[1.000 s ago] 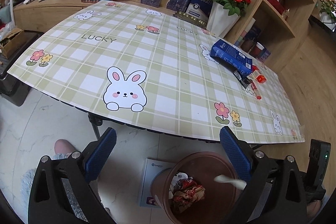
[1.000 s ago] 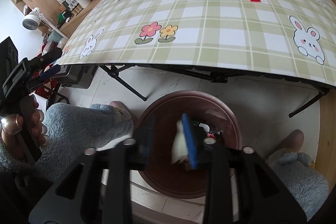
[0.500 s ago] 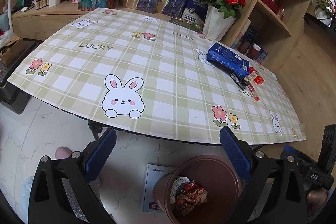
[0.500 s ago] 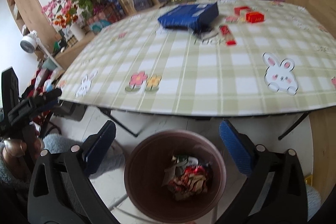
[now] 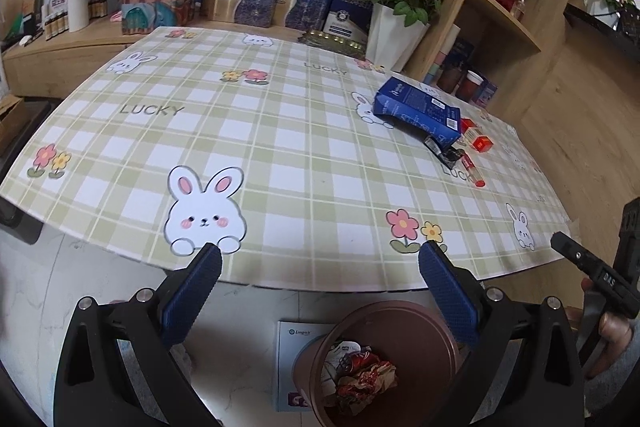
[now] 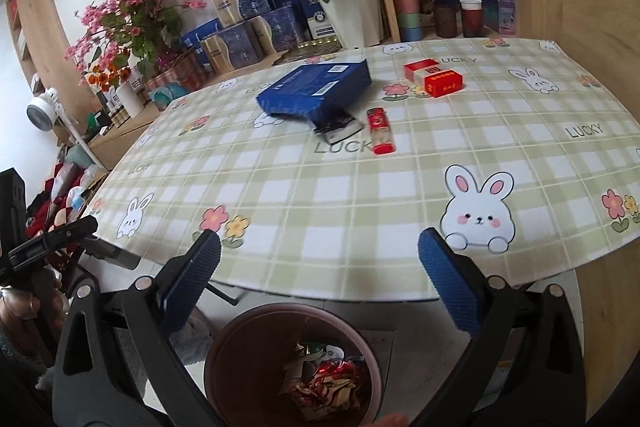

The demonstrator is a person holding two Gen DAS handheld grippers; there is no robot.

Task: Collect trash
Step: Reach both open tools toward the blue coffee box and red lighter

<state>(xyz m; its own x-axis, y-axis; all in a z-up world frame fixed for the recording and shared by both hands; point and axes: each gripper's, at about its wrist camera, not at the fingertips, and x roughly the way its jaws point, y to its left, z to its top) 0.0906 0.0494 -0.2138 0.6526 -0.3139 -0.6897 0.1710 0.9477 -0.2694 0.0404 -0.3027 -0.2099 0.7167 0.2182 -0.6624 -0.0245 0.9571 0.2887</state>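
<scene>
Both hand-held grippers have come up from the brown bin since a second ago; the right hand-held gripper, which then pinched a white scrap over the bin, is now spread wide and carries nothing. The left hand-held gripper is also spread wide and holds nothing.

Against the bin, which stands on the floor just below the near edge of the worktop, the remaining trash lies well apart, up on the worktop and toward its far side. It sits there in one group: a blue carton lying flat with its open end toward the bin, a dark wrapper touching that open end, a red tube just beside the wrapper, and small red boxes a little beyond.

I judge the carton to be light and probably hollow, so it may crush; a hold across its thin side near a corner seems safest. The wrapper looks thin, soft and a bit slippery, and it is better pinched at a raised edge. The tube looks stiff and smooth and may roll, so I would take it across the middle. The right hand-held gripper faces the group more directly.
</scene>
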